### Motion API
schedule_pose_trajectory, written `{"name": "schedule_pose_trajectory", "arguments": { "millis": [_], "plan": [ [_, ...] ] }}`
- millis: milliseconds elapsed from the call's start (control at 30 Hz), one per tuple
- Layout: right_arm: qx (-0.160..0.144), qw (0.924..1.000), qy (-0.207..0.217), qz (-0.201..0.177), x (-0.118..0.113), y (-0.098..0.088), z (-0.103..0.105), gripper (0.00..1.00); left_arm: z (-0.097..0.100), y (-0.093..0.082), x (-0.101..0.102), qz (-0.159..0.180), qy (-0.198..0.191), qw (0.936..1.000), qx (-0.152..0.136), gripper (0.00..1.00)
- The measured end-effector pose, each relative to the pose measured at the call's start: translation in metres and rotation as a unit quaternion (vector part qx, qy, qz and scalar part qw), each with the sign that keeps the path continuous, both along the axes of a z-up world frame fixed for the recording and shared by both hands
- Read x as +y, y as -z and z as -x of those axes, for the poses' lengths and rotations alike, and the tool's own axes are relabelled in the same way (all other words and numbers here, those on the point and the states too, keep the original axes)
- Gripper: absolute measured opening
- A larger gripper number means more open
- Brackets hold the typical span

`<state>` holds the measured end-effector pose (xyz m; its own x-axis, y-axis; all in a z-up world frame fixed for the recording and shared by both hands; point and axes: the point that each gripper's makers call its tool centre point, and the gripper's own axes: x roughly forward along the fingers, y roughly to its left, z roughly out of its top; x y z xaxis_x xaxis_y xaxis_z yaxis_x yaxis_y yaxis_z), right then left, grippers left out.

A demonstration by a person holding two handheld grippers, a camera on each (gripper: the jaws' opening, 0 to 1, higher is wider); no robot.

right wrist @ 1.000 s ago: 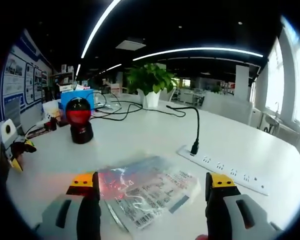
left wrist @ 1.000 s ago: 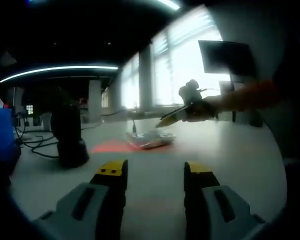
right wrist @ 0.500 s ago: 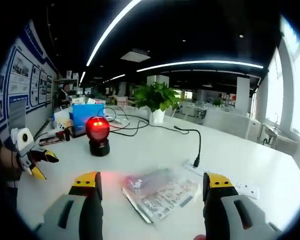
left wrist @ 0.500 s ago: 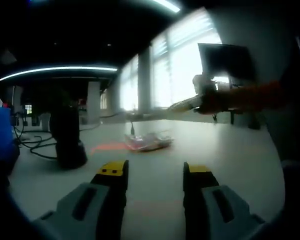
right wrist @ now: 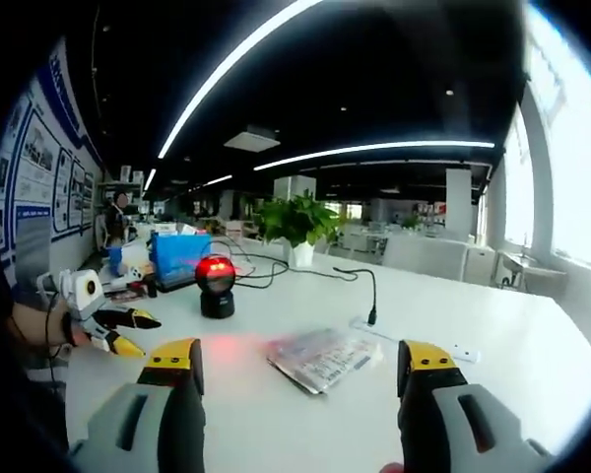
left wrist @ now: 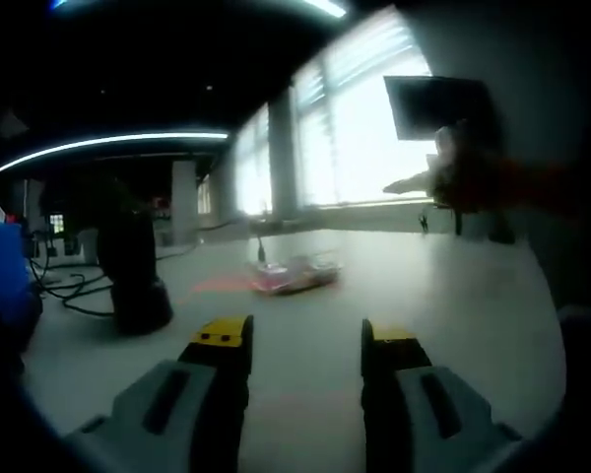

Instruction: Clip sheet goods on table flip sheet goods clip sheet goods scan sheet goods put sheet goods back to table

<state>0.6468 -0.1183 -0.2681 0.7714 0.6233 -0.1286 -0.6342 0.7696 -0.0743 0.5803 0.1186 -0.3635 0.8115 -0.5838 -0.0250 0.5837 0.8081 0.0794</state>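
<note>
Flat printed plastic sheet packet lies on white table, near black dome scanner with red light. Left gripper jaws apart, empty; right gripper jaws apart, empty.

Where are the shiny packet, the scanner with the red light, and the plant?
shiny packet point(right wrist: 322, 358), right gripper view, middle of its printed face.
scanner point(right wrist: 216, 276), right gripper view, its glowing red head.
plant point(right wrist: 294, 219), right gripper view, its green leaves.
</note>
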Motion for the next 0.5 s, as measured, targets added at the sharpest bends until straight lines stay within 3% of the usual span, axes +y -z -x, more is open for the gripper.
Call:
{"name": "schedule_pose_trajectory", "arguments": {
  "millis": [167, 333, 433, 500],
  "plan": [
    [-0.011, 0.9998, 0.012, -0.010, -0.007, -0.005, 0.020, 0.73, 0.001, 0.000, 0.000, 0.006, 0.002, 1.0000, 0.004, 0.37],
    [-0.003, 0.9989, 0.032, -0.033, -0.019, 0.009, 0.037, 0.72, 0.002, 0.001, 0.001, 0.006, 0.004, 1.0000, 0.005, 0.37],
    [-0.013, 0.9977, 0.046, -0.047, -0.026, 0.010, 0.046, 0.69, 0.002, -0.004, 0.004, 0.031, 0.009, 0.9995, 0.007, 0.37],
    [-0.018, 0.9983, 0.042, -0.037, -0.025, 0.008, 0.057, 0.71, 0.003, -0.007, 0.006, 0.041, 0.007, 0.9991, 0.005, 0.37]
  ]
}}
